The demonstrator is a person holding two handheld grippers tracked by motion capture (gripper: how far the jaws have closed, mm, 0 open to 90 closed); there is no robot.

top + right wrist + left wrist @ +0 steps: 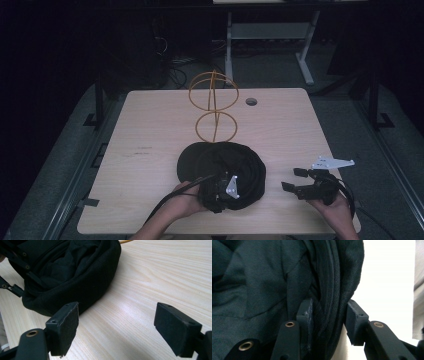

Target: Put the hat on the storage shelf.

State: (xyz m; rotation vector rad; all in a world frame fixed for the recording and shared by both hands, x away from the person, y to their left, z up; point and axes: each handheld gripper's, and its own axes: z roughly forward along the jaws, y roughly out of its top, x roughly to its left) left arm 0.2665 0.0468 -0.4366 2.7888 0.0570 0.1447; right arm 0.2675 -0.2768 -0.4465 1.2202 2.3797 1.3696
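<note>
I've got the left hand-held gripper clamped on the thick rim of the black cap, one jaw inside the fabric, the other outside. The cap sits on the tabletop near my edge, just in front of the orange wire stand. My right hand-held gripper hovers just beside the cap, jaws wide apart, holding nothing
</note>
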